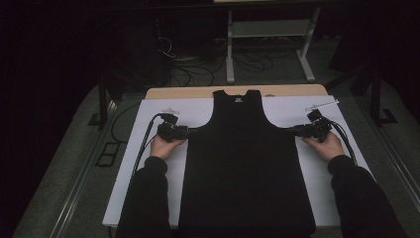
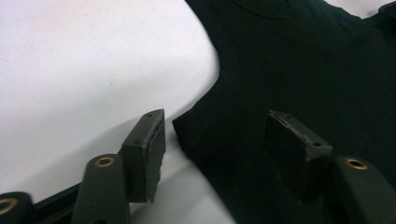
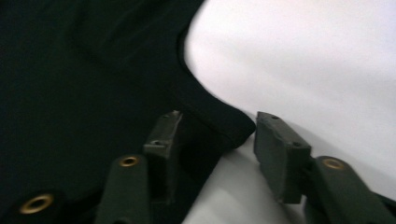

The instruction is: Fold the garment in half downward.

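The counter (image 1: 148, 163), covered in white, carries a black tank top (image 1: 245, 168) laid flat, its long axis running straight away from the person — neckline and straps at the far end, hem at the near edge. The garment lies between the two hands, so each side edge belongs to its own arm: the left claw (image 1: 190, 131) points inward at the left armpit corner, the right claw (image 1: 292, 130) inward at the right one, both level with each other and about the same reach from the cloth. In the left gripper view, the left claw (image 2: 215, 149) stands partly open with the corner of the tank top (image 2: 299, 70) lying between its jaws; one jaw sits over the white counter (image 2: 84, 70), the other over the black fabric, and neither pad presses yet. The right gripper view mirrors this — the right claw (image 3: 215, 154) is likewise partly open, straddling the armpit corner of the tank top (image 3: 84, 74), with white counter (image 3: 303, 60) beyond it. The coming pinch, I judge, turns on each corner staying centred between its jaws.
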